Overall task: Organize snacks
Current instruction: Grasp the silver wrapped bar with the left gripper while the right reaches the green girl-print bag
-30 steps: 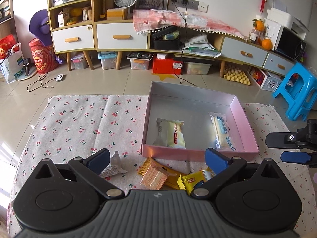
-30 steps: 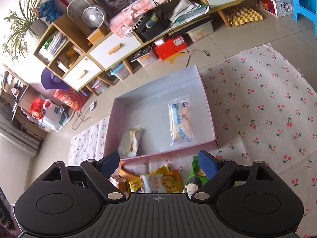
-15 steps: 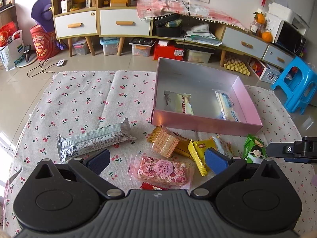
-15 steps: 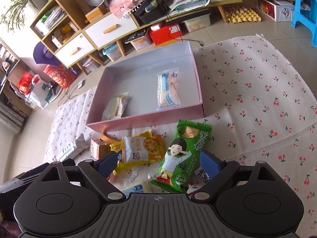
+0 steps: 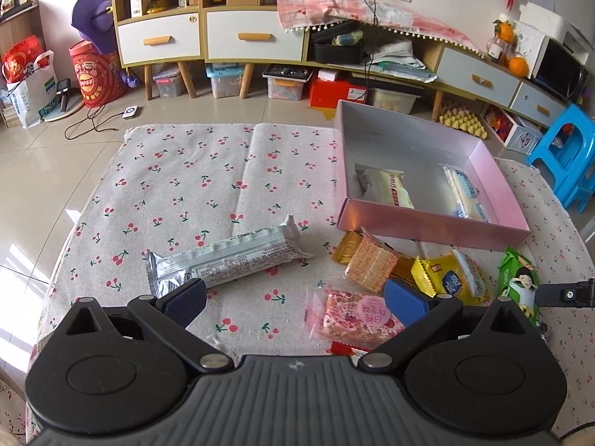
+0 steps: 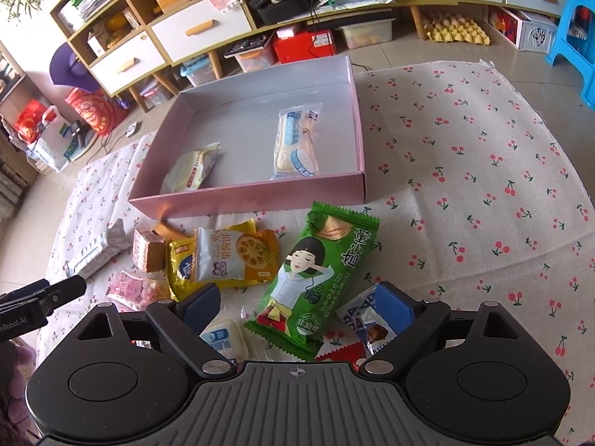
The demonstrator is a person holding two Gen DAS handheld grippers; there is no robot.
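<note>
A pink box stands on the cherry-print cloth and holds a cream packet and a blue-and-white packet. In front of it lie loose snacks: a silver packet, a wafer, yellow packets, a pink nougat packet and a green packet. My left gripper is open above the cloth, with the nougat packet by its right finger. My right gripper is open low over the green packet's near end, which lies between the pads untouched.
A blue-and-white packet and a white round packet lie under the right gripper. Low cabinets and storage bins line the back wall. A blue stool stands right of the cloth. Tiled floor surrounds the cloth.
Both grippers drew back from the box and sank toward the loose snacks. The silver and nougat packets came into the left view, and the green packet now lies between the right gripper's fingers.
</note>
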